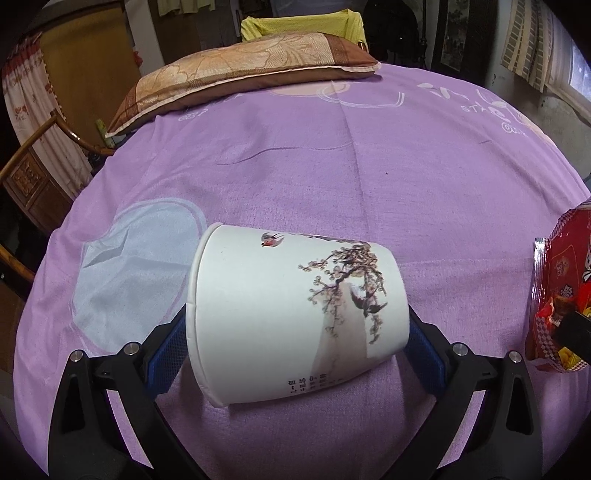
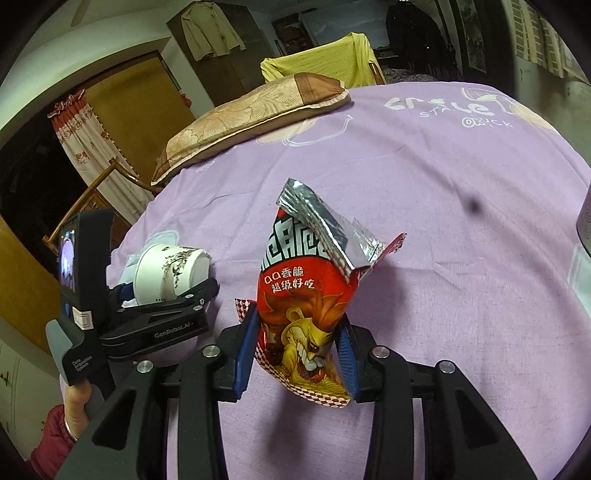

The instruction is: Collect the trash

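My left gripper (image 1: 295, 354) is shut on a white paper cup (image 1: 288, 314) printed with blossoms and birds. The cup lies sideways between the blue pads, rim to the left, above the purple bedsheet (image 1: 332, 177). My right gripper (image 2: 299, 354) is shut on a red snack bag (image 2: 310, 306) with a torn silver top, held upright. The left gripper with the cup (image 2: 170, 273) shows at the left of the right wrist view. The snack bag (image 1: 565, 295) shows at the right edge of the left wrist view.
A brown patterned pillow (image 1: 243, 70) lies at the far end of the bed, with a yellow cloth (image 1: 303, 24) behind it. A wooden chair (image 1: 33, 173) and curtain stand to the left. A grey object (image 2: 585, 229) sits at the right edge.
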Demonstrator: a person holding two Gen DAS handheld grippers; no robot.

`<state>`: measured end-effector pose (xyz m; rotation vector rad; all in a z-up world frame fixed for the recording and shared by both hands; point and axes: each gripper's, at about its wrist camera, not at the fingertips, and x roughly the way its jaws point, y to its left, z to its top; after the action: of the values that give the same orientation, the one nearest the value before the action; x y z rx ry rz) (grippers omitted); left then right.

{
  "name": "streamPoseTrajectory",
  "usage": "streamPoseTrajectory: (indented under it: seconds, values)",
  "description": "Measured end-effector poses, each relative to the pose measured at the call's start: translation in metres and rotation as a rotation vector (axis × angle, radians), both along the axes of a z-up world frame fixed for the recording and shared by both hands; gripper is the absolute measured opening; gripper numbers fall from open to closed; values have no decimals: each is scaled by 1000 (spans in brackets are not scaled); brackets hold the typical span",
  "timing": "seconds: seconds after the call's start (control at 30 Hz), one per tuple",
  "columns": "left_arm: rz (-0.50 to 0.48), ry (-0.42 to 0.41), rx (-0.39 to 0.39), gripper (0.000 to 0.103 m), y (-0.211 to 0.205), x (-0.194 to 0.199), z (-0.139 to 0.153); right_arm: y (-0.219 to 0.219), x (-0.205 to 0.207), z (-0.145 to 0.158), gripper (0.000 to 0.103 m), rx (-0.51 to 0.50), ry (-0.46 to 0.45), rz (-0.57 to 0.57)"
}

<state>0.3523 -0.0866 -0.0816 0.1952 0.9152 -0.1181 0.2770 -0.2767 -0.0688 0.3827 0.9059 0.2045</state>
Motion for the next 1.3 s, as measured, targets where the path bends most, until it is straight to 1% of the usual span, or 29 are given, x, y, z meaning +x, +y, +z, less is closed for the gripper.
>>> streamPoseTrajectory:
  seconds: [0.1, 0.17, 0.2, 0.23, 0.27, 0.3, 0.33, 0.4, 0.47, 0.57, 0.6, 0.73, 0.8, 0.83, 0.97, 1.03, 1.1, 1.17, 1.23, 1.3]
  values:
    - [-9, -19, 0, 97, -1, -2, 3, 0, 1, -2, 42, -6, 11, -3]
    - [-12, -28, -2, 96, -2, -4, 4, -2, 1, -4, 49, -4, 19, -11]
    - [-14, -32, -5, 96, -2, -4, 5, -2, 2, -4, 54, -4, 24, -15]
    - [-14, -36, -7, 96, -2, -5, 6, -3, 2, -6, 55, -3, 32, -21]
    - [-14, -41, -9, 94, -2, -5, 7, -5, 2, -7, 55, 4, 34, -24]
    - [-16, -44, -13, 91, -2, -5, 8, -5, 2, -7, 51, 7, 34, -26]
    - [-22, -44, -24, 83, -1, -5, 9, -6, 2, -7, 42, 9, 29, -25]
    - [-27, -44, -49, 82, 0, -6, 11, -7, 0, -4, 39, 19, 4, -29]
    - [-24, -71, -66, 81, 2, -9, 18, -8, -5, 6, 39, -1, -49, -44]
    - [-20, -134, -82, 81, 7, -19, 30, -6, -11, 17, 39, -31, -101, -50]
    - [-14, -165, -92, 81, 11, -27, 37, -6, -13, 19, 39, -31, -111, -51]
    - [29, -224, -132, 81, 29, -56, 58, -6, -18, 26, 39, -7, -131, -32]
    - [51, -248, -127, 81, 37, -71, 67, -6, -21, 29, 39, 11, -144, -18]
    - [70, -272, -113, 81, 43, -85, 75, -5, -24, 32, 39, 19, -157, -8]
    - [123, -325, -95, 81, 60, -124, 95, 3, -32, 42, 39, 41, -199, 35]
    - [155, -348, -80, 76, 70, -149, 103, 8, -36, 45, 39, 62, -211, 67]
    - [189, -360, -65, 75, 82, -172, 107, 14, -41, 48, 39, 77, -224, 101]
    - [229, -365, -68, 75, 95, -194, 109, 25, -48, 53, 39, 80, -241, 139]
    - [254, -344, -104, 75, 107, -207, 104, 37, -54, 56, 39, 76, -258, 175]
    - [244, -286, -146, 74, 111, -203, 91, 46, -55, 56, 39, 73, -256, 189]
